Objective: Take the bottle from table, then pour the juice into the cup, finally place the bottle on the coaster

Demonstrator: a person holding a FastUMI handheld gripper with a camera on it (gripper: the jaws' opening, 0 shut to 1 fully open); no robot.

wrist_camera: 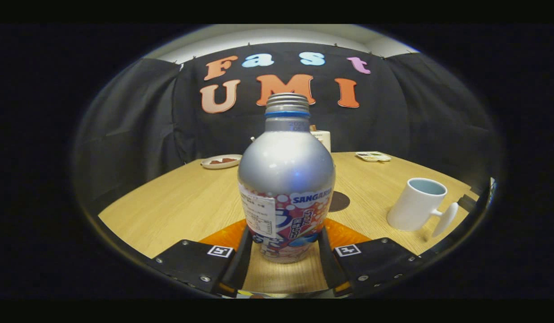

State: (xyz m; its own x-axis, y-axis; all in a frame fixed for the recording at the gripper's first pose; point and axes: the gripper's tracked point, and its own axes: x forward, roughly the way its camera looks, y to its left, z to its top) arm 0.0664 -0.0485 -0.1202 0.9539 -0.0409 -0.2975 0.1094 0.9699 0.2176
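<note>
Gripper view: the gripper [285, 244] has its jaws clamped on the lower sides of one bottle [285, 179], upright, uncapped, standing on the desk [178, 202]. Bare desk lies open to its left. One dark coaster [339, 201] peeks out just behind the bottle's right side. One white cup [416, 204] stands farther right, near the desk edge. Beyond, a plate [220, 161], a tray [373, 156] and a box [322, 138] line the far edge.

Bottle [285, 179] hides most of the coaster [342, 201].
</note>
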